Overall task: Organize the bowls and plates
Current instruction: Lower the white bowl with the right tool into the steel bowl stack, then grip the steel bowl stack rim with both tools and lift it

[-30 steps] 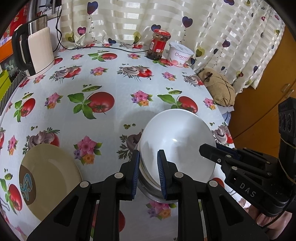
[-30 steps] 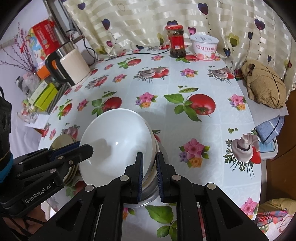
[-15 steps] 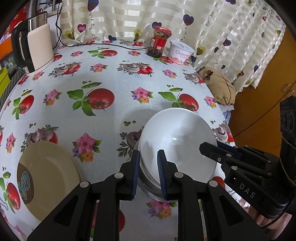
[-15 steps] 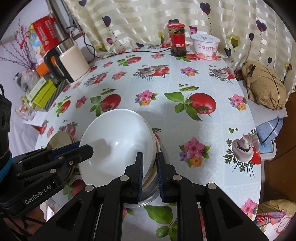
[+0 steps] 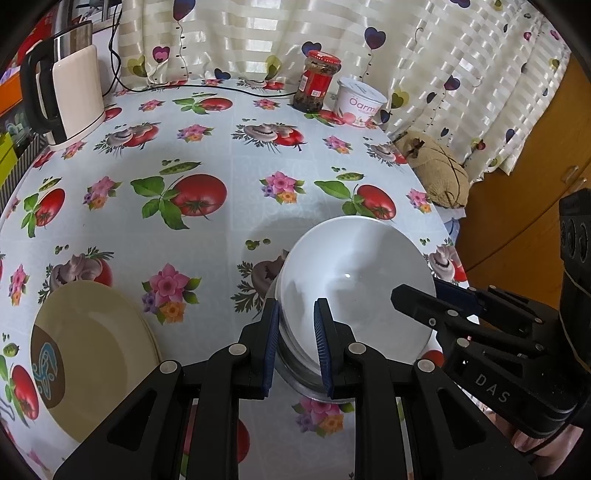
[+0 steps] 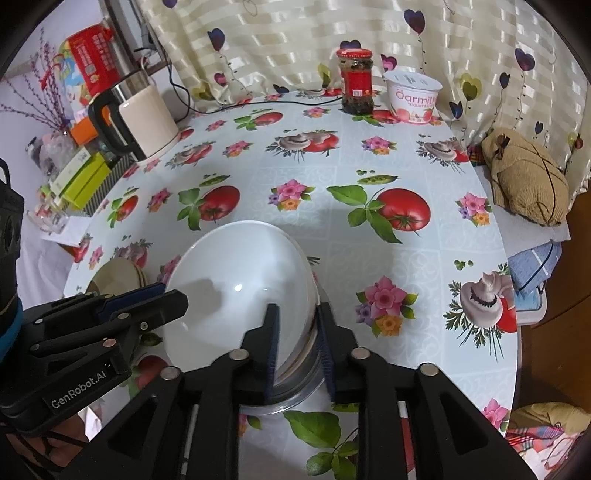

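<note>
On the floral tablecloth [image 5: 229,177] we see our stack of white bowls [image 5: 354,280] near the front edge, resting on a metal bowl [image 6: 295,391]. Left of it lies a beige plate [image 5: 92,350]. Our left gripper [image 5: 295,347] pinches the stack's left rim. Our right gripper [image 6: 297,350] straddles the right rim, its jaws opening, pads just off it. Behind stand a kettle [image 5: 74,88], a jar [image 5: 317,81] and a yogurt tub [image 5: 360,107].

Home dining corner: round table with fruit-print tablecloth [image 5: 229,177], heart-patterned curtains [image 5: 258,33], electric kettle [image 5: 70,92], sauce jar [image 5: 317,83] stood present.
</note>
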Tool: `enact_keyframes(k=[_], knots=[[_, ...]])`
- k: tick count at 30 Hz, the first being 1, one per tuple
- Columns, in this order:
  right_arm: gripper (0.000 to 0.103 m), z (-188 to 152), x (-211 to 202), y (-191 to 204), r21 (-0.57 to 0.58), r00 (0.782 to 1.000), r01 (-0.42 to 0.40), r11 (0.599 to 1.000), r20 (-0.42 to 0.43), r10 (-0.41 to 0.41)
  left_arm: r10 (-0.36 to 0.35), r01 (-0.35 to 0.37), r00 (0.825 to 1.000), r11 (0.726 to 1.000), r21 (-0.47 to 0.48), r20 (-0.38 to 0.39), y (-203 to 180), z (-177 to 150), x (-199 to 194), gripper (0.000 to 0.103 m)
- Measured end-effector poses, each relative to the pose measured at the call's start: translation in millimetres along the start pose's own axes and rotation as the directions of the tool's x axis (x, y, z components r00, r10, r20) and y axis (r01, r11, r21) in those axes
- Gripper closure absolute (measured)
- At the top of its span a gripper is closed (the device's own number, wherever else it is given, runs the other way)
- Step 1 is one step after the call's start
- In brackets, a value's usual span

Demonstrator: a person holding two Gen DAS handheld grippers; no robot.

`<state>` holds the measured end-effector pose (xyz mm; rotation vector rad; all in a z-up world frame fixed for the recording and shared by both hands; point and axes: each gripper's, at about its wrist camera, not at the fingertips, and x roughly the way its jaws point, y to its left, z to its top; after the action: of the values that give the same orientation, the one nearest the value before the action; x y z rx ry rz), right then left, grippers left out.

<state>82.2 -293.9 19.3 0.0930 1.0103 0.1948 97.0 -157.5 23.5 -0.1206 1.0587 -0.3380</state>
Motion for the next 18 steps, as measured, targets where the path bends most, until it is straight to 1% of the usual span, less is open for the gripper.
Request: enact_keyframes(k=[8,18], knots=[[0.073,-0.1,-0.6,1.8,0.004,1.0,0.006,1.0,0.004,-0.006,-0.005,0.005,1.0,1.0,-0.006,0.004,0.5,0.4,-0.4,0.083],[0.073,-1.6,-10.2,-5.6,0.025,0.999,-0.007,1.0,0.036,0.006,-0.039,0.04,0.998,0.999,-0.019,0.043,10.1,2.4,-10.7,0.083]])
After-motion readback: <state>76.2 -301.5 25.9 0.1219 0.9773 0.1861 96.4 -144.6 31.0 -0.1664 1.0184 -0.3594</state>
